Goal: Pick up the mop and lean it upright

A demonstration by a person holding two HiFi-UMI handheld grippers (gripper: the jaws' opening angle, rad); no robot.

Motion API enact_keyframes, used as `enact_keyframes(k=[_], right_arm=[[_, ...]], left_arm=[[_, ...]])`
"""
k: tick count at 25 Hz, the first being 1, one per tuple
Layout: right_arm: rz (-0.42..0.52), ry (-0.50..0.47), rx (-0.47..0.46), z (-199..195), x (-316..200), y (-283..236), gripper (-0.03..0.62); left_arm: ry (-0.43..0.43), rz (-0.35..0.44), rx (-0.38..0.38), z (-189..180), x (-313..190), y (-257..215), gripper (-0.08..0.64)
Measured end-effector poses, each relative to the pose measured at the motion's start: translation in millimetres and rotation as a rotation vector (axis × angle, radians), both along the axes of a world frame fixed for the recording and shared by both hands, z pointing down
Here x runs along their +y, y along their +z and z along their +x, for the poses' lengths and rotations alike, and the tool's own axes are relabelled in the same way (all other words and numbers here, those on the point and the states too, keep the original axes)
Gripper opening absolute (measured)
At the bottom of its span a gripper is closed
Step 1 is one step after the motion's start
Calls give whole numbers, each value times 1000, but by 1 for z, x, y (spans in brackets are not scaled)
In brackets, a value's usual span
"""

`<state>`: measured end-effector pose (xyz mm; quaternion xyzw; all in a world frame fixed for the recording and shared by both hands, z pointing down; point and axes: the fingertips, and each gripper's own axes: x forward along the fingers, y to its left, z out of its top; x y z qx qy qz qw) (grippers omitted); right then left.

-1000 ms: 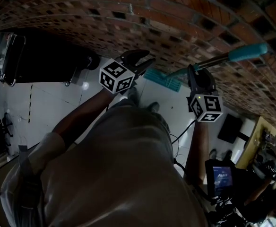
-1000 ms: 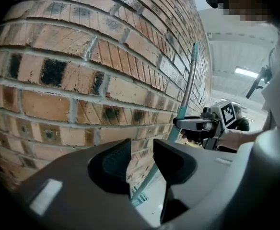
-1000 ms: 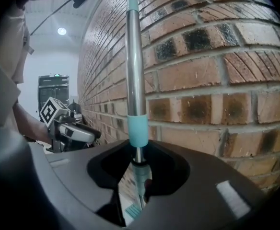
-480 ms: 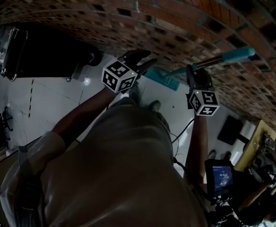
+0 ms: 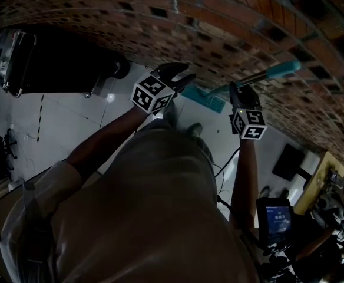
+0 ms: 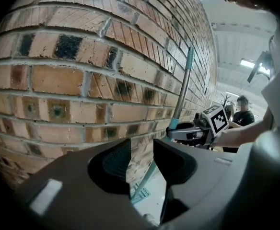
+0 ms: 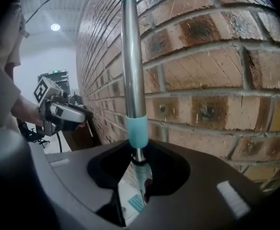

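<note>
**Markings.** Each gripper's cube carries black-and-white square marker patterns. A small lit screen (image 5: 275, 218) shows blue content, too small to read.

**Task item.** The mop (image 7: 132, 56) stands nearly upright just in front of the brick wall (image 5: 219, 22). It has a metal shaft with a teal collar (image 7: 136, 131) and a teal grip at the top end. Whether the shaft touches the brick cannot be told. The teal mop head (image 5: 202, 99) lies on the white tiled floor (image 5: 72, 122) at the wall's foot.

**Right gripper** (image 7: 139, 171). The jaws are clamped on the mop shaft just below the teal collar. The gripper is near the wall face.

**Left gripper** (image 6: 141, 162). The jaws stand apart with nothing between them. The brick and the lower shaft show through the gap, farther off. The gripper faces the wall beside the mop, apart from the shaft.

**Edges and clearance.**
- A dark bulky unit (image 5: 60, 69) sits against the wall, well to the left of the mop head, with bare tiles between the two.
- A cable (image 5: 225, 168) trails over the floor away from the wall, behind the right arm.
- A second person (image 6: 245, 116) stands along the wall beyond the right gripper, well apart from the mop.
</note>
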<state>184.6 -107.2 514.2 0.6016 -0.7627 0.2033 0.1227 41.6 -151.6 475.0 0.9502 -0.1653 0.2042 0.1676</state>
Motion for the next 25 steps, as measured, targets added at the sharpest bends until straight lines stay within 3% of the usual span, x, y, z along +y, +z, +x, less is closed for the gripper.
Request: enact_keyframes(k=[25], right_arm=[[-136,-47,38,-19,-6,89,104]], left_arm=[[12,-39,-131,-15,-3,64,167]])
